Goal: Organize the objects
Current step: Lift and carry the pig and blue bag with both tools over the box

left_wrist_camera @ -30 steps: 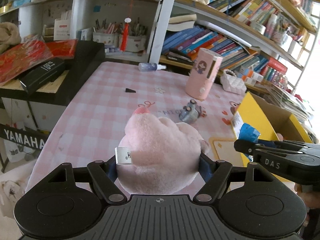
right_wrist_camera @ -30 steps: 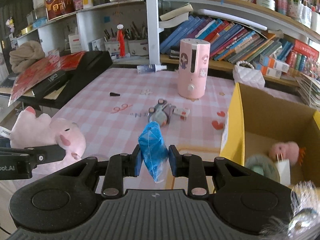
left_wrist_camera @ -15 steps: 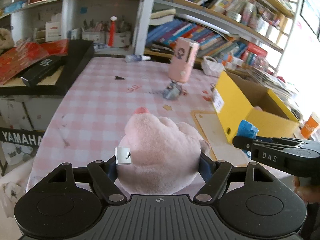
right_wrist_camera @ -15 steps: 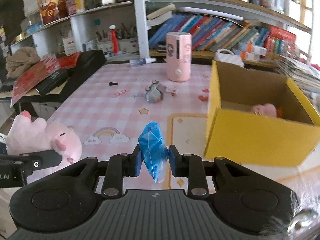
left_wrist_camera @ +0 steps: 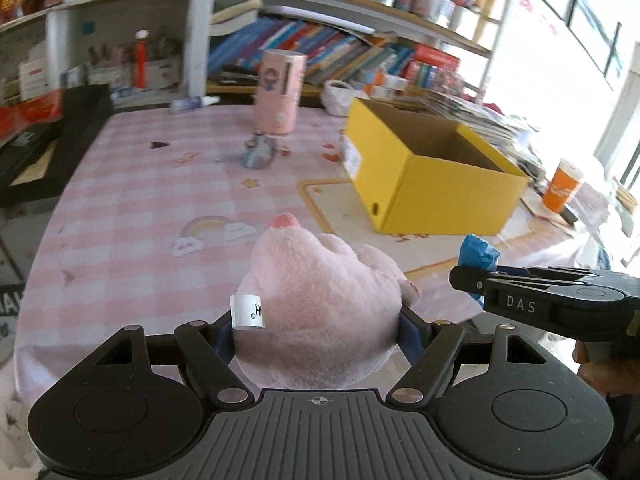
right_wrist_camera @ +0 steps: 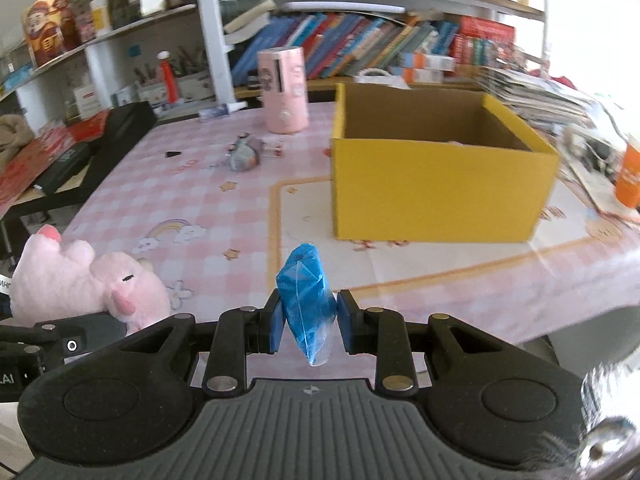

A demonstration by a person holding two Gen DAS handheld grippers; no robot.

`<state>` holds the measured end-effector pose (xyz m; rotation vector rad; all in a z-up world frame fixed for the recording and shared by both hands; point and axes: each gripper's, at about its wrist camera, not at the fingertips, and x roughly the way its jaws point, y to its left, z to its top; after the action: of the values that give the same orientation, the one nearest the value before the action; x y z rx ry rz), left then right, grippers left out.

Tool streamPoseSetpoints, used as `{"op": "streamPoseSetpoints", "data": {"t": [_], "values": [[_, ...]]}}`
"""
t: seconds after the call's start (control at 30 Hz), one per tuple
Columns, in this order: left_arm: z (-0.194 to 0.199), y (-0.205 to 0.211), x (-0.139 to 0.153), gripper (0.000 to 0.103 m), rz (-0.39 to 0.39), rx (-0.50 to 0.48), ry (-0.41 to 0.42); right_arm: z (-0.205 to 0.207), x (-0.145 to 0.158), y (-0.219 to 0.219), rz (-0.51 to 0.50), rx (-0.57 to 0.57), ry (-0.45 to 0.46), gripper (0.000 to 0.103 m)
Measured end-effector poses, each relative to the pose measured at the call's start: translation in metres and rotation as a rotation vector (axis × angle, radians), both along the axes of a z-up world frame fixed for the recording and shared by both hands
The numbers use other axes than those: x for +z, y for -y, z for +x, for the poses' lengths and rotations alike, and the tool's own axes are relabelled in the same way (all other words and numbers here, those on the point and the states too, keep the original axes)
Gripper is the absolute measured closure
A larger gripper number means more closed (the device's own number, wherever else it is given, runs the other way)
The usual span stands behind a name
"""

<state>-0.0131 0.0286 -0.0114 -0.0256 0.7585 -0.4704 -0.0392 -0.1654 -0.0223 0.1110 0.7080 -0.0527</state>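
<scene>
My left gripper (left_wrist_camera: 318, 332) is shut on a pink plush pig (left_wrist_camera: 320, 304), held in the air near the table's front edge. The pig also shows at the left of the right wrist view (right_wrist_camera: 80, 280). My right gripper (right_wrist_camera: 308, 316) is shut on a blue plastic-wrapped packet (right_wrist_camera: 306, 296), and shows at the right of the left wrist view (left_wrist_camera: 472, 276) with the packet (left_wrist_camera: 478, 252). An open yellow cardboard box (right_wrist_camera: 436, 168) stands on the pink checked tablecloth (right_wrist_camera: 180, 200) ahead to the right; it also shows in the left wrist view (left_wrist_camera: 432, 172).
A pink cylinder device (right_wrist_camera: 284, 92) and a small grey toy (right_wrist_camera: 242, 154) sit at the table's far side. A black case (right_wrist_camera: 80, 148) lies at the left. Bookshelves (right_wrist_camera: 360, 48) stand behind. An orange cup (right_wrist_camera: 630, 176) stands at the right.
Both grippers have pulled back from the table and turned right, each keeping its hold. The yellow box now looks farther off and more central.
</scene>
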Motion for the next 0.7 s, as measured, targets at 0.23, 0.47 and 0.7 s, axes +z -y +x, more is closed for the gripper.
{"op": "streamPoseSetpoints", "data": {"t": [0.23,0.47,0.7], "values": [[0.0,0.026,-0.001,0.026,-0.004,-0.099,0.002,-0.02,0.001,0.02,-0.008,-0.095,-0.006,0.077],[0.004,0.055,-0.002,0.026,0.002,-0.192,0.0,-0.036,0.001,0.044,-0.005,-0.183,-0.017,0.077],[0.008,0.085,-0.002,0.026,0.015,-0.263,0.001,-0.042,-0.001,0.073,0.01,-0.262,-0.027,0.077]]}}
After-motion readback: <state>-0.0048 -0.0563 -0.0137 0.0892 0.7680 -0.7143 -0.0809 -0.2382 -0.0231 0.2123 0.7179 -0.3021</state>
